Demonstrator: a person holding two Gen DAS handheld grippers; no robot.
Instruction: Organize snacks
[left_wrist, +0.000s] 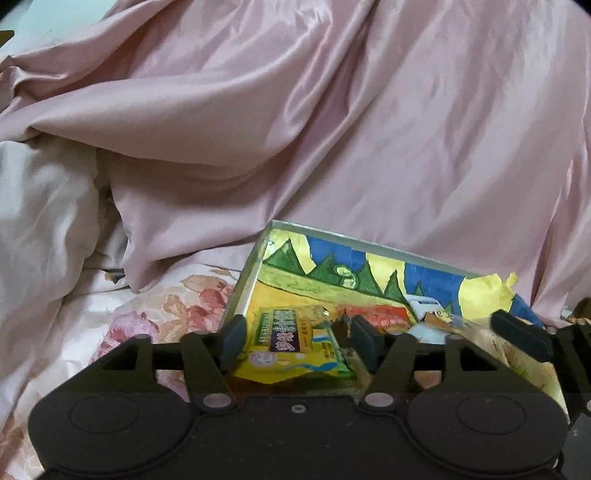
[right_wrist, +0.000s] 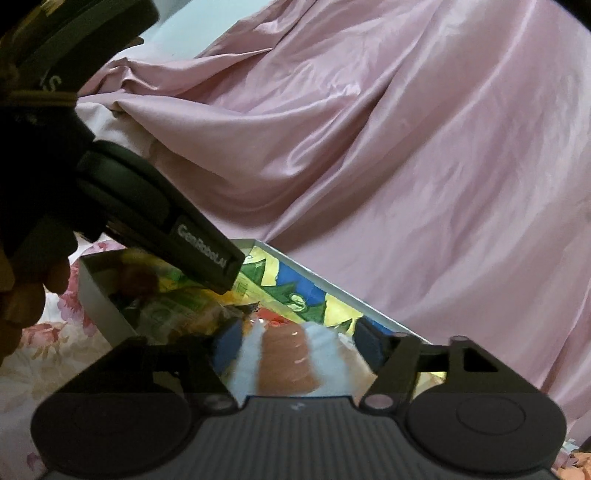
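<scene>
A shallow box with a grey rim (left_wrist: 332, 240) and a brightly painted lining lies on the bed. My left gripper (left_wrist: 297, 341) is low over its near-left corner, jaws open around a yellow-green snack packet (left_wrist: 295, 345) that lies in the box; the pads stand just clear of it. In the right wrist view the same box rim (right_wrist: 334, 285) shows. My right gripper (right_wrist: 297, 347) is open around a blurred white-and-brown packet (right_wrist: 286, 363). Other wrappers (right_wrist: 173, 308) lie in the box, partly hidden by the left tool's black housing (right_wrist: 192, 236).
A crumpled pink satin quilt (left_wrist: 332, 129) rises right behind the box. Floral bedding (left_wrist: 162, 310) lies to its left, with a pale duvet (left_wrist: 40, 206) beyond. A person's hand (right_wrist: 22, 295) holds the left tool at the left edge of the right wrist view.
</scene>
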